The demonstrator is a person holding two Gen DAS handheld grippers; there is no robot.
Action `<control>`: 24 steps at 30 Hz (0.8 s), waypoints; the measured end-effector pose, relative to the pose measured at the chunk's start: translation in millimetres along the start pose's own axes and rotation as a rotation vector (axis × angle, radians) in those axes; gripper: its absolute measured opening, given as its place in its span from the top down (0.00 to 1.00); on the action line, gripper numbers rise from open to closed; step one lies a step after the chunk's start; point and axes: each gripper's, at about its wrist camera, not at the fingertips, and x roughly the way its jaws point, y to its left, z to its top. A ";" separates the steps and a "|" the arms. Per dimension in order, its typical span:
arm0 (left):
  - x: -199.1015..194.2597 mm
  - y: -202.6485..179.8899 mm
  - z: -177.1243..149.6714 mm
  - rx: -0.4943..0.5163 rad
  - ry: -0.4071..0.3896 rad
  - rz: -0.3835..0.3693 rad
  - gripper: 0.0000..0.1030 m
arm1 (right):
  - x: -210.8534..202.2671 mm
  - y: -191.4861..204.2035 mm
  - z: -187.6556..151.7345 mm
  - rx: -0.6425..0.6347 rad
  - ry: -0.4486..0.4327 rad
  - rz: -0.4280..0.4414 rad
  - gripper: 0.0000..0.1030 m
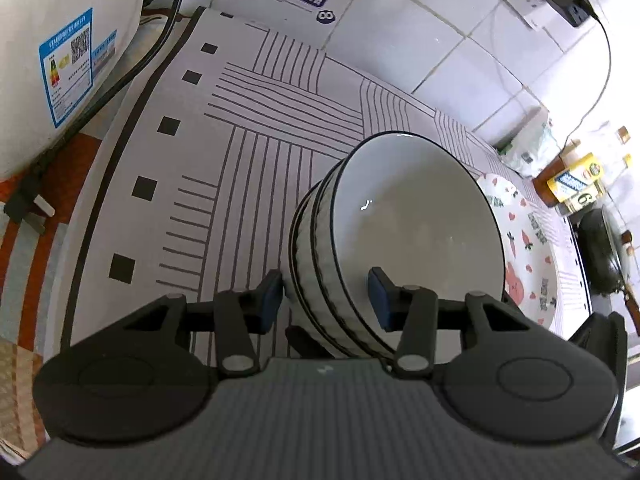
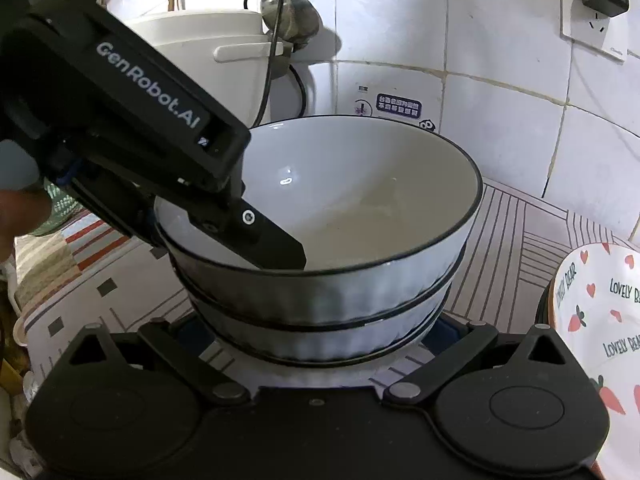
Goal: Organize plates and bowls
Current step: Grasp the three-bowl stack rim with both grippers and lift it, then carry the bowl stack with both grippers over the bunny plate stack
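Two grippers at a stack of bowls

The left gripper (image 1: 326, 300) tips down, its jaws partly shut over the wall of the shiny ribbed bowls (image 1: 400, 232), maybe pinching. The right gripper (image 2: 320, 334) is wide open around the stack, on the striped mat (image 1: 256, 128), beside the heart plate (image 2: 604, 304)

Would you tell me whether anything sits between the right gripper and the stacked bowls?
Nothing visible does: the right gripper already straddles the stacked bowls. The left gripper reaches over the near rim.
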 end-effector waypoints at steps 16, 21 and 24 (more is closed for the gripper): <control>-38.7 -58.6 2.0 0.144 0.036 -0.042 0.57 | -72.3 10.5 -0.7 -0.001 -0.098 -0.096 0.00; -34.6 -92.1 6.0 0.248 0.043 -0.086 0.57 | -96.2 -2.1 -2.6 0.047 -0.128 -0.176 0.00; -27.2 -110.0 8.6 0.286 0.058 -0.117 0.57 | -110.5 -10.6 -7.7 0.055 -0.144 -0.223 0.00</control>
